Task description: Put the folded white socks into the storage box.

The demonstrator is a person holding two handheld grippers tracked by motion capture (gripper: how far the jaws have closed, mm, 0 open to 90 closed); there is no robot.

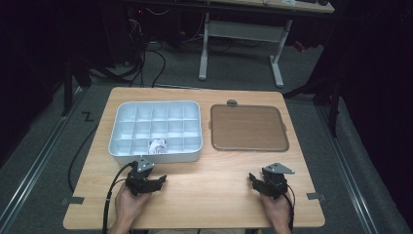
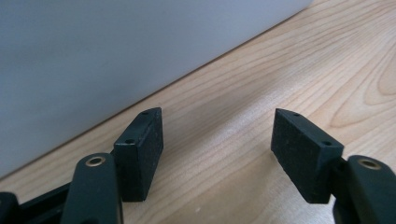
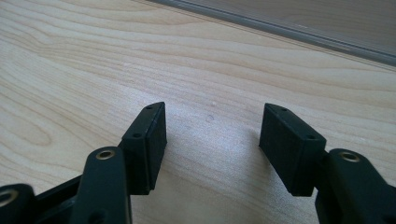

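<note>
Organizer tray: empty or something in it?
Not empty. The white compartment tray holds one crumpled white item in a front-row cell; the other cells look bare in the high view.

I see a brown tray (image 1: 248, 127) on the right half of the wooden surface (image 1: 214, 190), a small grey round piece (image 1: 232, 103) just beyond its far edge. Tape patches at the near left (image 1: 72, 200) and near right (image 1: 315, 197) edges. Behind on the grey floor: white-legged desk (image 1: 241, 30), black cables (image 1: 153, 58).
</note>
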